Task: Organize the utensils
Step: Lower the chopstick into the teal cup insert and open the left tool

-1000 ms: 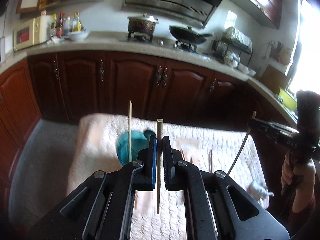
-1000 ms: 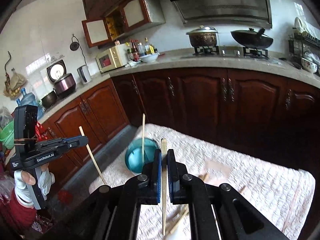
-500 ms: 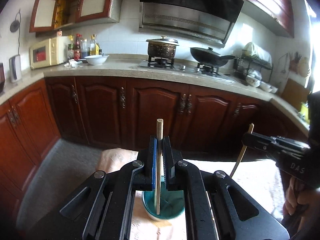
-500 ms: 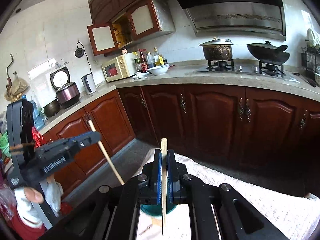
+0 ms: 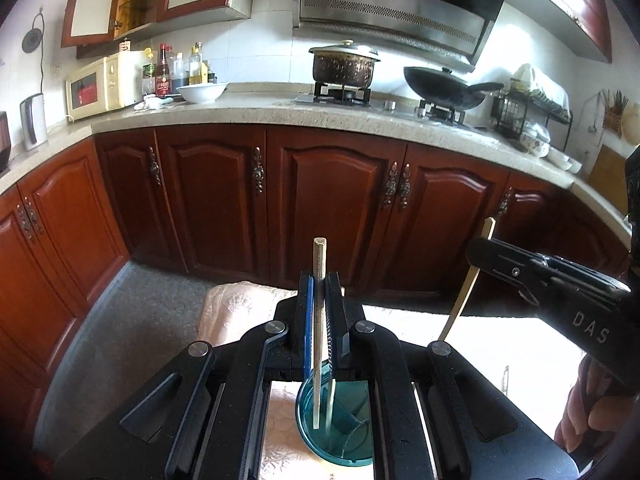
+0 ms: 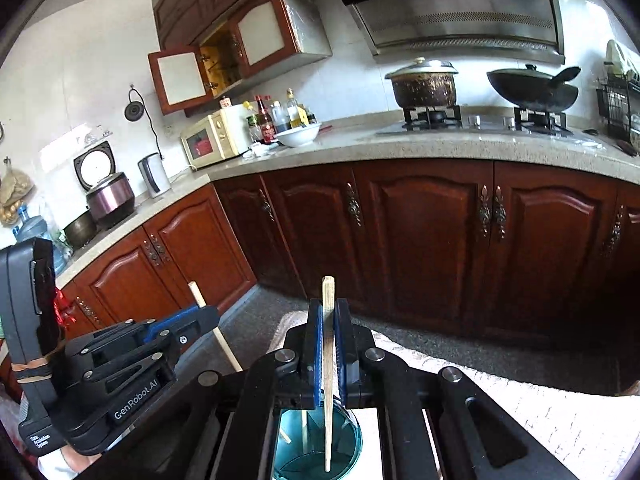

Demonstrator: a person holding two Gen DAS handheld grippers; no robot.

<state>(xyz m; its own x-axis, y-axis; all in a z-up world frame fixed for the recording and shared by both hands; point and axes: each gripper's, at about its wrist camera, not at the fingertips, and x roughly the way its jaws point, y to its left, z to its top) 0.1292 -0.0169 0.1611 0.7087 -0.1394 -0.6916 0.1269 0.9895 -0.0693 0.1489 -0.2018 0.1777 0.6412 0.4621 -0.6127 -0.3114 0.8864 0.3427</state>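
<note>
My left gripper [image 5: 320, 292] is shut on a pale wooden chopstick [image 5: 320, 252] that stands upright, its lower end over the mouth of a teal cup [image 5: 352, 440]. Another chopstick [image 5: 332, 404] stands inside the cup. My right gripper [image 6: 328, 312] is shut on a second upright chopstick [image 6: 328, 288] above the same teal cup [image 6: 352, 444]. In the left wrist view the right gripper [image 5: 478, 250] comes in from the right with its chopstick [image 5: 466, 296]. In the right wrist view the left gripper [image 6: 208, 316] comes in from the left with its chopstick [image 6: 224, 348].
The cup stands on a table covered with a white quilted cloth [image 6: 520, 412]. Dark red cabinets [image 5: 332, 208] run under a stone counter [image 5: 280, 112] beyond the table. A grey floor strip [image 5: 140, 320] lies between them. A hand [image 5: 588, 412] shows at the right edge.
Both grippers have moved forward and down with their chopsticks. The teal cup, earlier ahead on the cloth, now lies right under both pairs of fingers.
</note>
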